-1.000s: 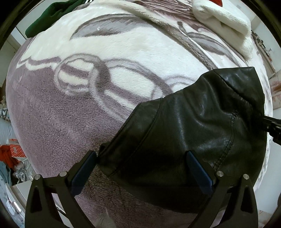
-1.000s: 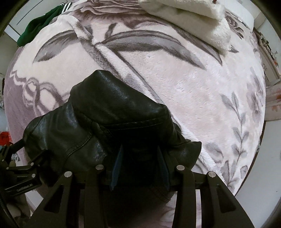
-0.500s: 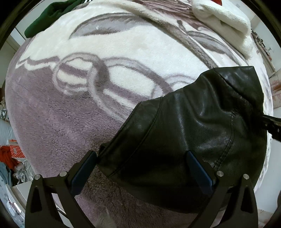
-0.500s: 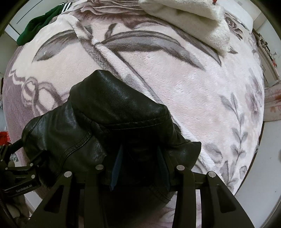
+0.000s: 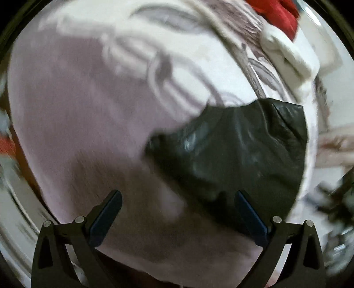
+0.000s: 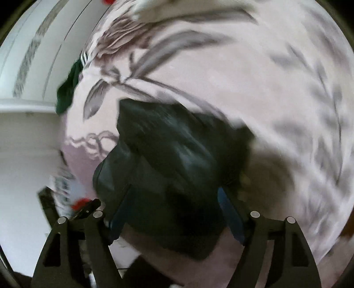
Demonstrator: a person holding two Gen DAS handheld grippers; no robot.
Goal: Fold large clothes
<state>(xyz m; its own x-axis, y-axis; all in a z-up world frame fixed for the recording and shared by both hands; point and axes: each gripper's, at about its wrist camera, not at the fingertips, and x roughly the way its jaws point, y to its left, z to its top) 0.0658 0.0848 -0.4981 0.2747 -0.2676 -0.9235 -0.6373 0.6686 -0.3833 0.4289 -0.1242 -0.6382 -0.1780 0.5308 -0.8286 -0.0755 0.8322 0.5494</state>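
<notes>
In the left wrist view the blanket (image 5: 73,124) filled the left and centre of the frame, mauve and blurred by motion; the left tool (image 5: 177,218) sat at the bottom with its jaws spread wide and nothing between them, released; the jacket (image 5: 239,159), a folded black leather bundle, lay on the bed at centre right, its lower edge near the right-hand finger though contact could not be told; a white towel (image 5: 289,57) and something red (image 5: 276,11) lay at the upper right.

In the right wrist view a green garment (image 6: 66,93) hung at the bed's edge at centre left; the jacket (image 6: 177,168) lay in the lower centre on the flowered blanket (image 6: 276,88); the right tool (image 6: 174,210) stood at the bottom with its jaws apart on either side of the bundle's near edge, seemingly let go rather than clenched, though blur and dark leather made any touching hard to judge.

The folding looked nearly done, and the step in hand seemed to be letting the bundle settle; to do it well, both tools should draw straight back and clear of the leather without snagging a flap; stiff leather tends to spring open, so a light press on the top layer may be wise before leaving it; any loose edge should be tucked under squarely.
</notes>
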